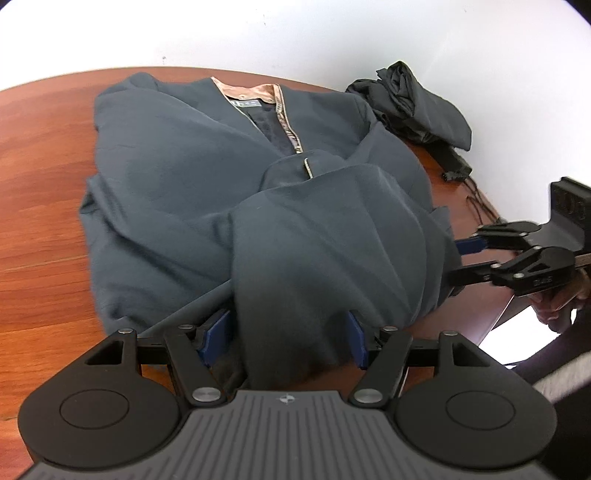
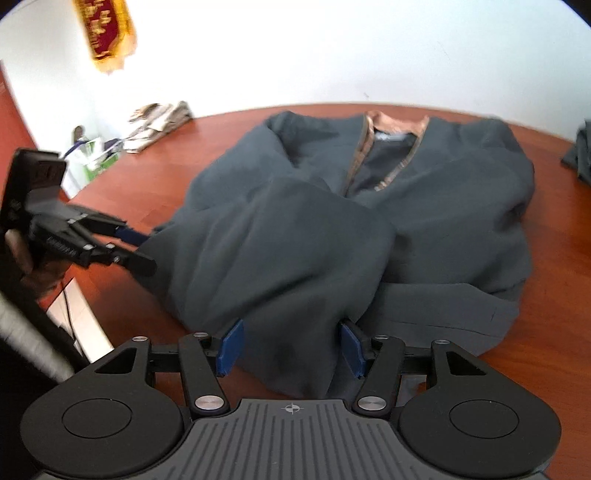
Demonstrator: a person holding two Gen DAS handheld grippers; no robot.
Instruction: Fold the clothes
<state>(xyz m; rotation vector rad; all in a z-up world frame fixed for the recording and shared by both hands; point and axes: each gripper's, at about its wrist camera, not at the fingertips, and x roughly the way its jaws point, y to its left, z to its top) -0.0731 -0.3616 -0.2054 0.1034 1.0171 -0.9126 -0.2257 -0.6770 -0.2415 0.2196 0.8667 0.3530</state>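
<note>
A dark blue-grey jacket with a tan collar lining lies front-up on the wooden table. Its lower part is folded up toward the collar in a puffy hump. My left gripper stands open at the near edge of that hump, with cloth filling the gap between its blue pads. My right gripper is likewise open around a bunch of the jacket. Each gripper shows in the other's view, the right and the left, fingertips buried in the fold's side.
A crumpled black garment with cords lies at the table's far right by the white wall. Papers and a small box sit at the far left edge. A red pennant hangs on the wall. A hand holds the right gripper.
</note>
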